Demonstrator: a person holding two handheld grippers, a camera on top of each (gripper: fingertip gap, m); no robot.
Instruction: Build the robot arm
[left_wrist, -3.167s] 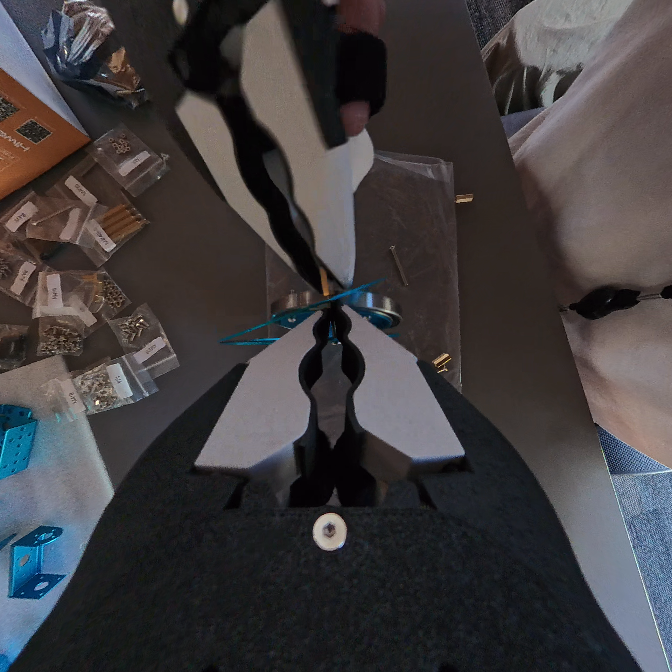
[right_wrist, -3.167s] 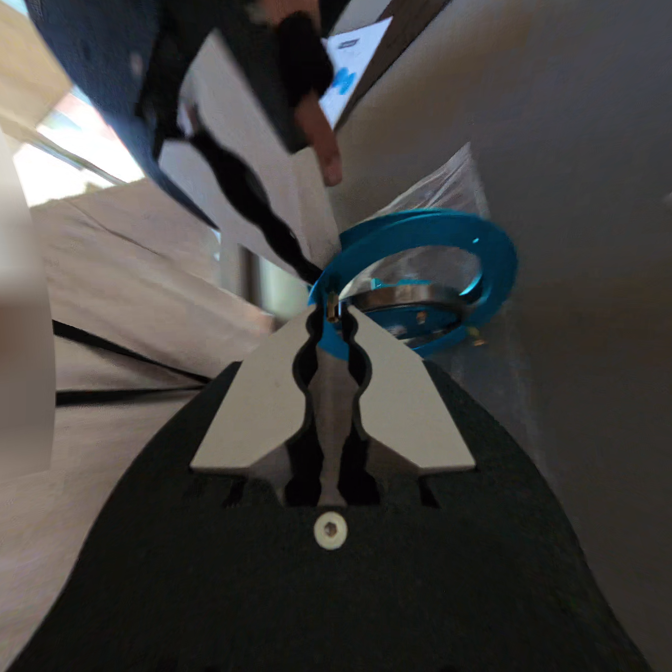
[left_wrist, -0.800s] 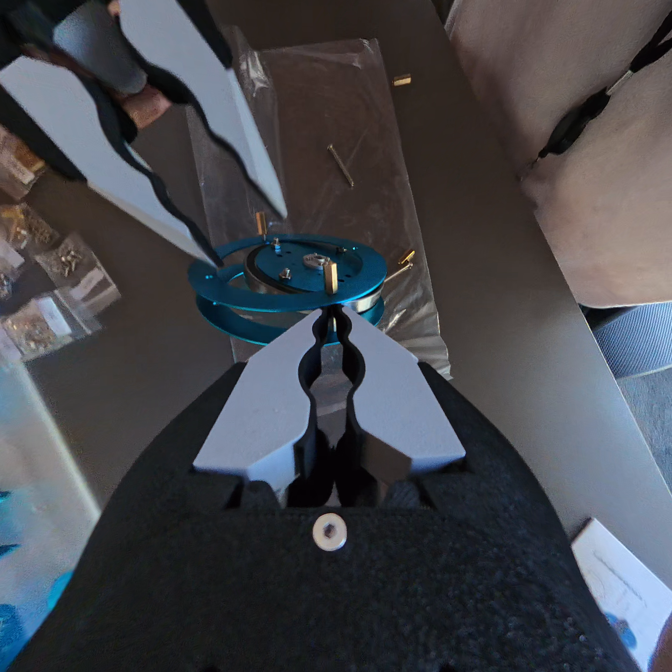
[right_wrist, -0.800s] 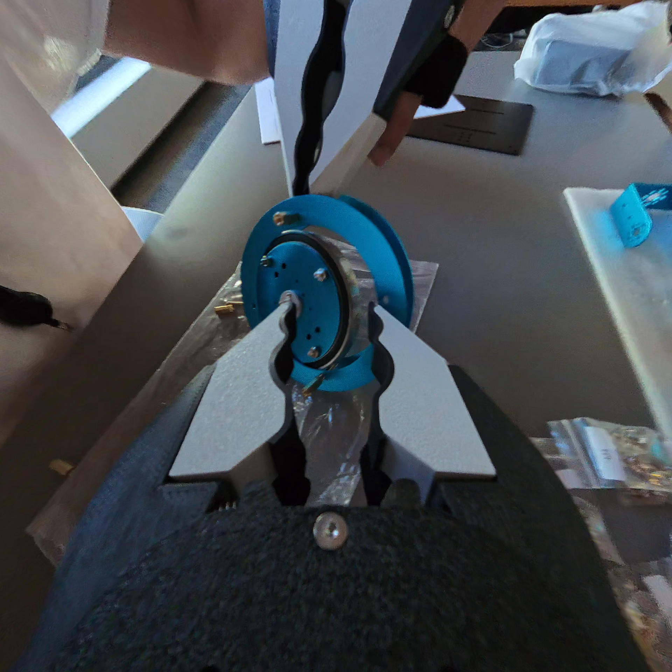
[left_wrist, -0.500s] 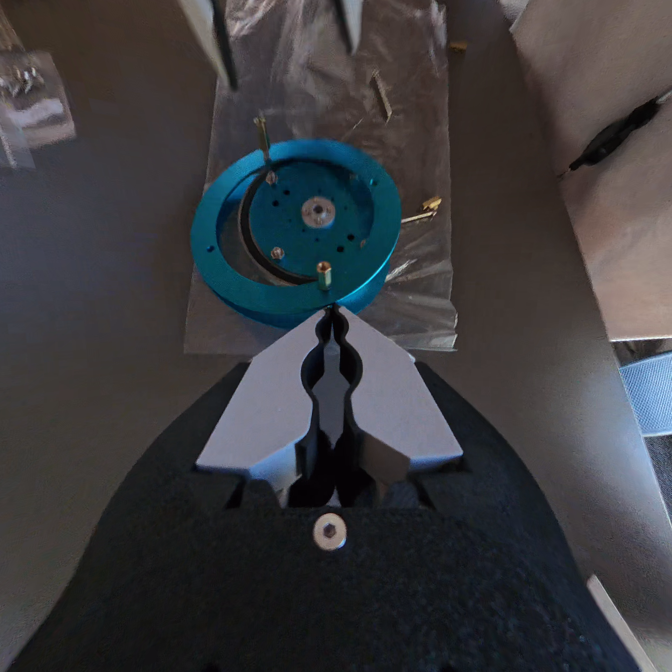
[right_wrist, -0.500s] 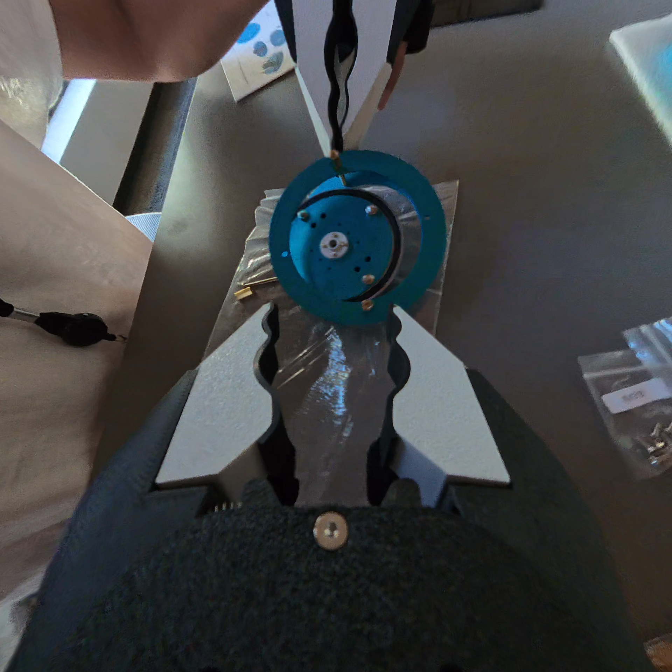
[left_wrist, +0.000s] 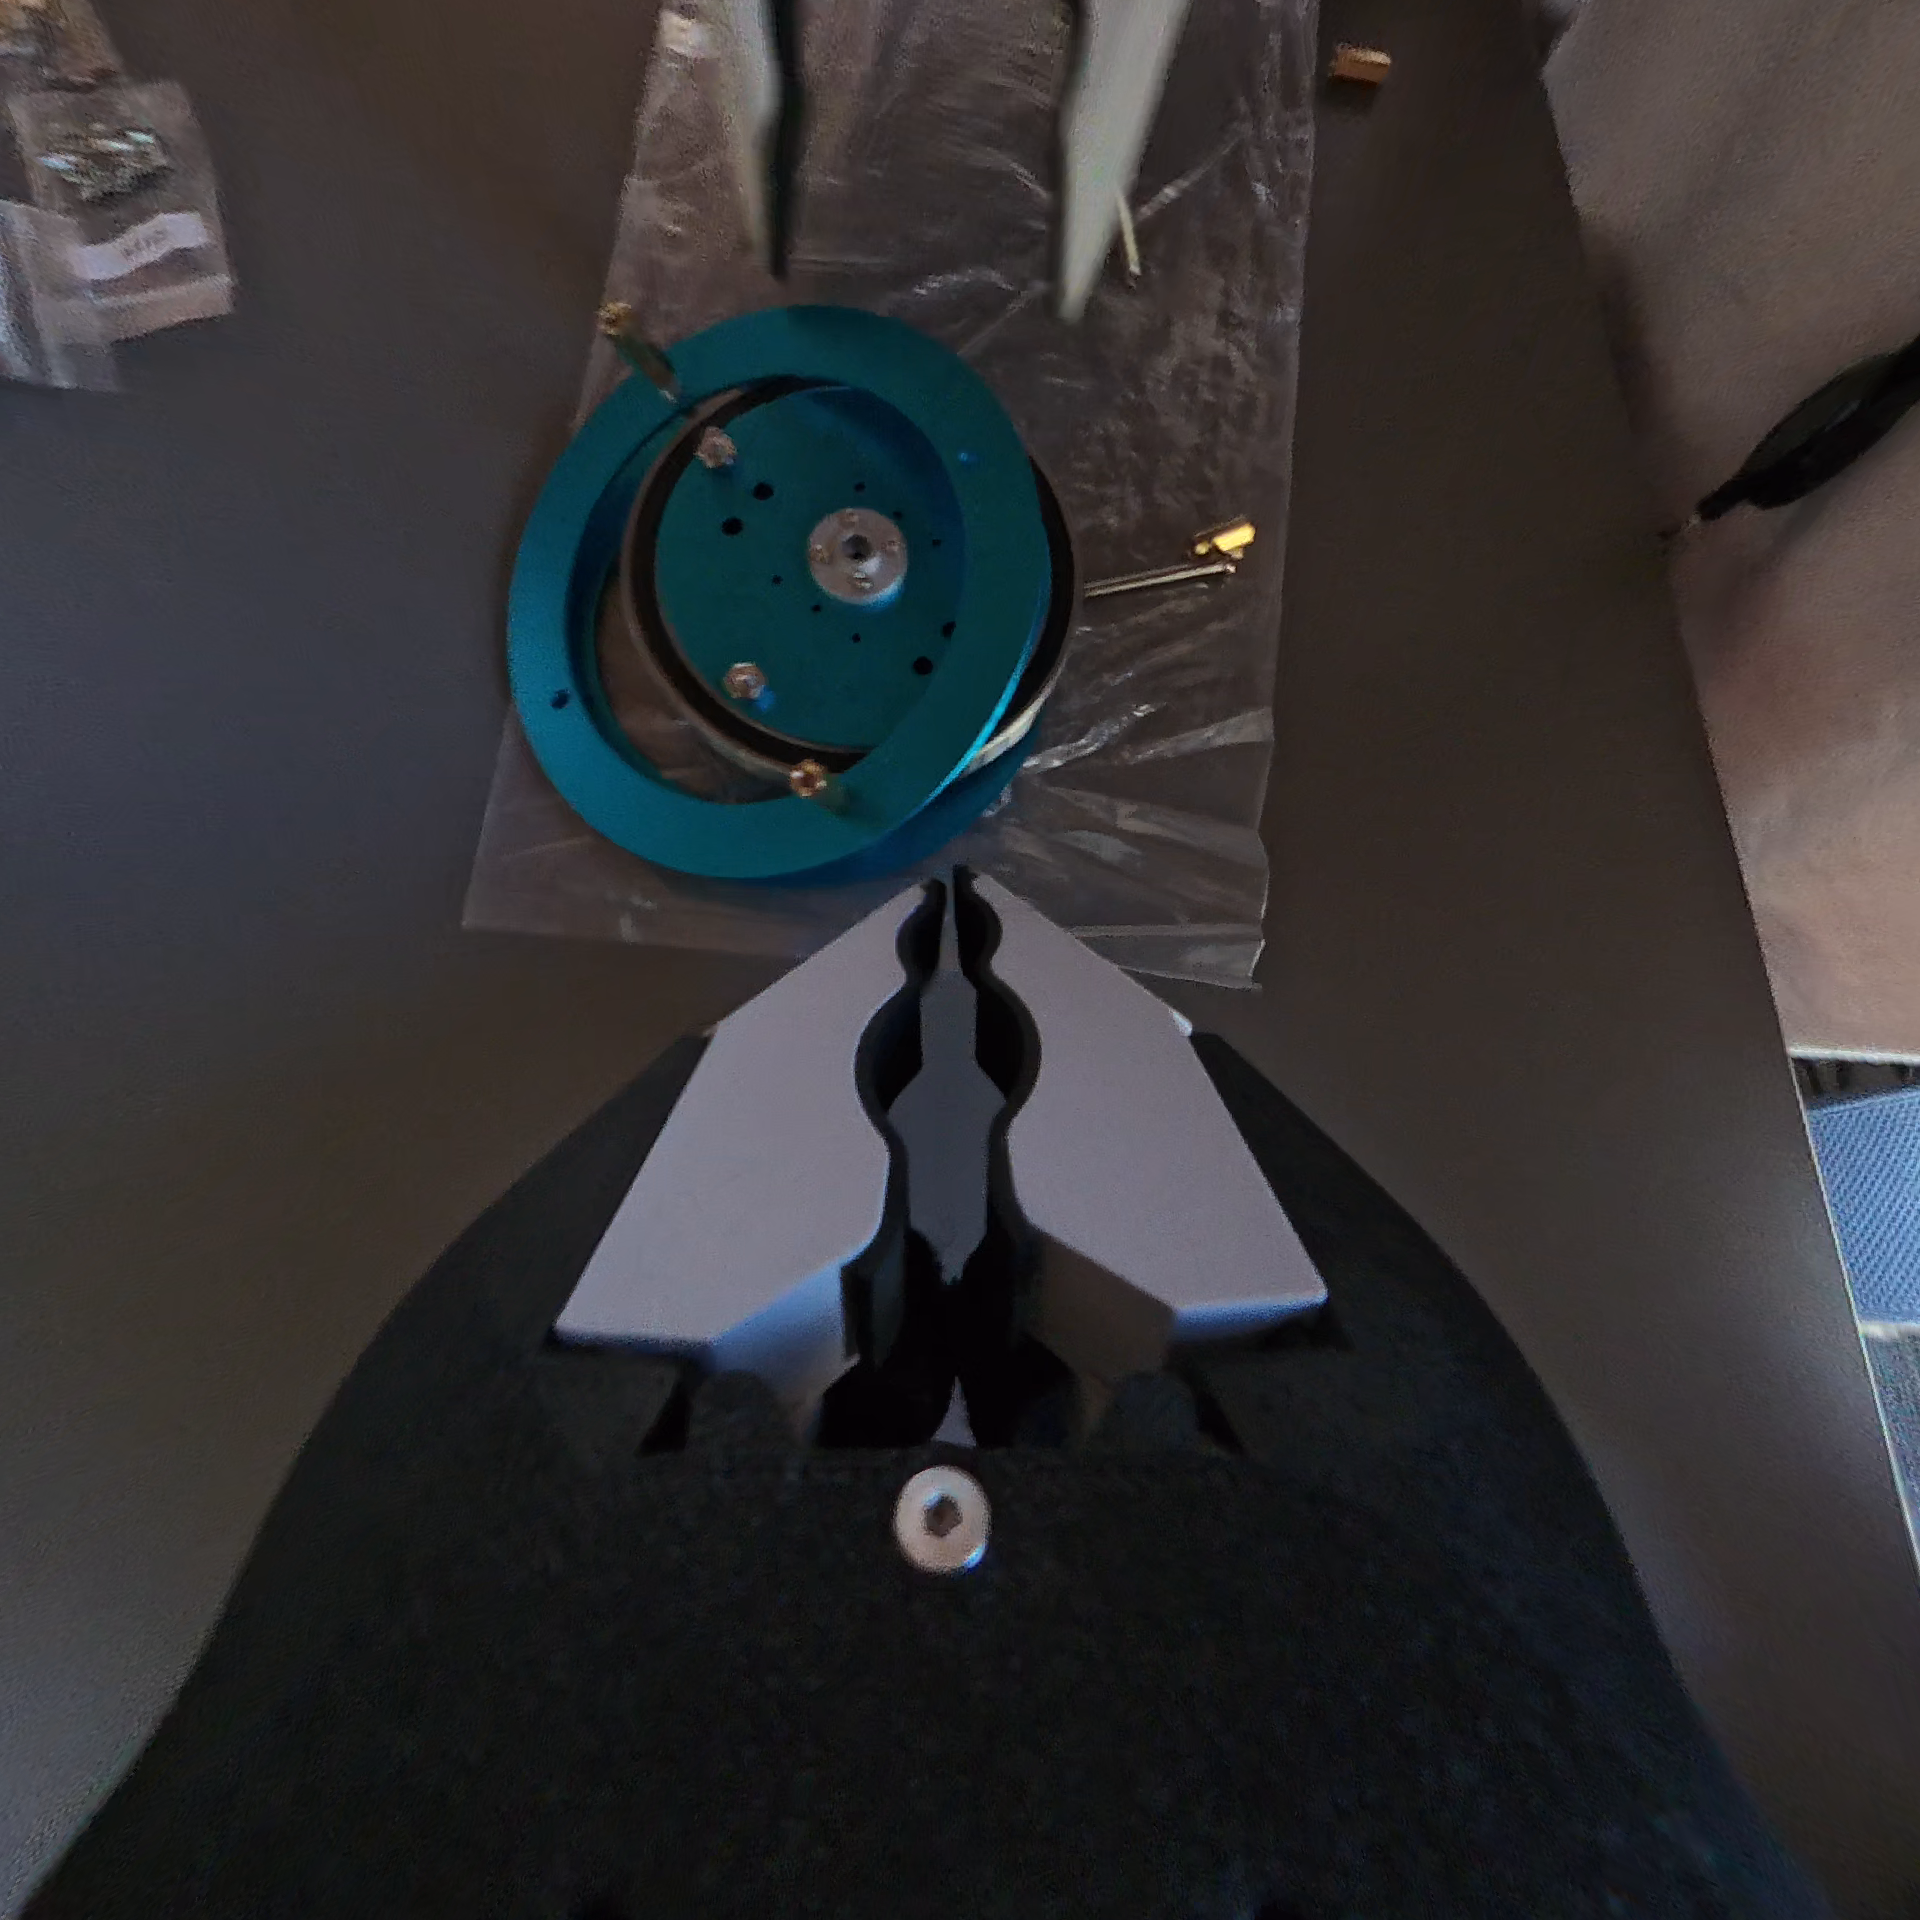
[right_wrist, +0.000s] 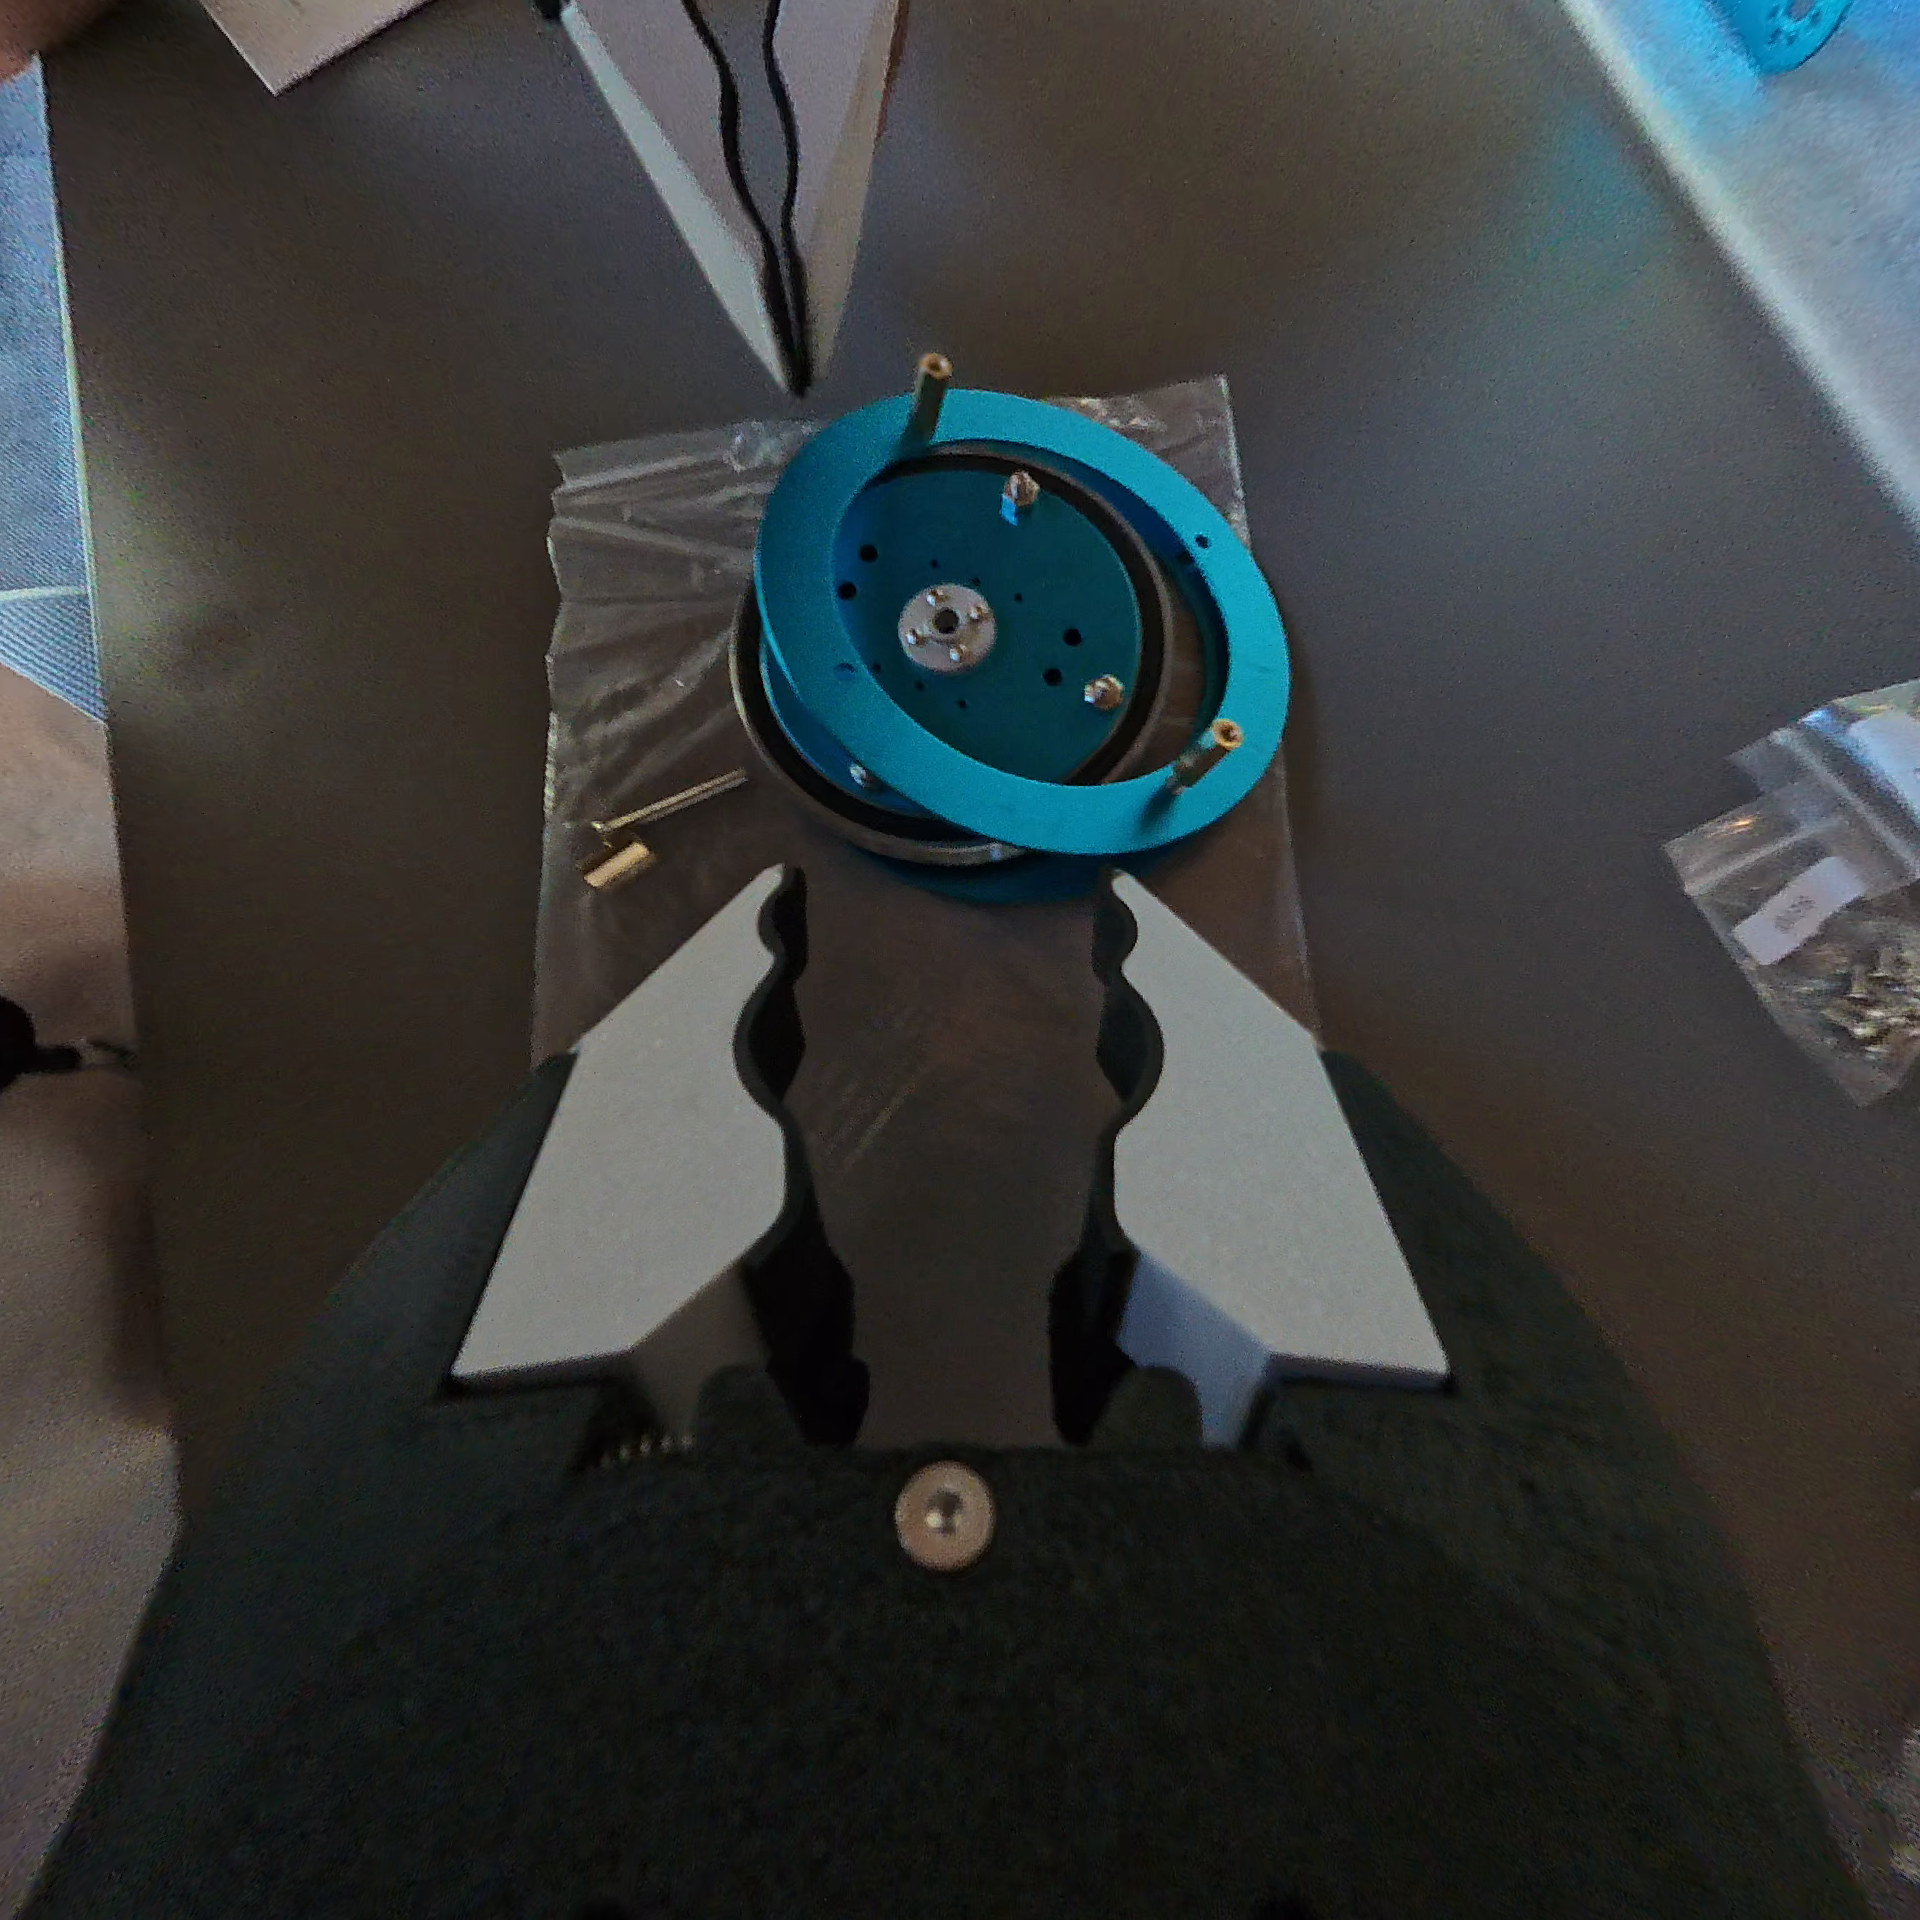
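Below our left gripper (left_wrist: 951, 883), now pinched shut on nothing, the round blue metal ring and disc stack (left_wrist: 779, 592) has dropped onto the clear plastic bag (left_wrist: 1143, 416). From our right gripper (right_wrist: 948, 883), spread wide and empty, we see the top ring tilted, brass posts (right_wrist: 932, 390) sticking up.

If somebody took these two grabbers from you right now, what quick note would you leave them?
Left gripper: shut, empty, just short of the blue ring assembly.
Right gripper: open, empty, on the opposite side of the same assembly.
The assembly lies on a clear plastic bag on the dark table. Its top ring sits tilted, not flat; two brass standoffs stand up from it.
Loose: a brass standoff and a long screw on the bag; bags of small hardware off to one side.
Nothing is being held.
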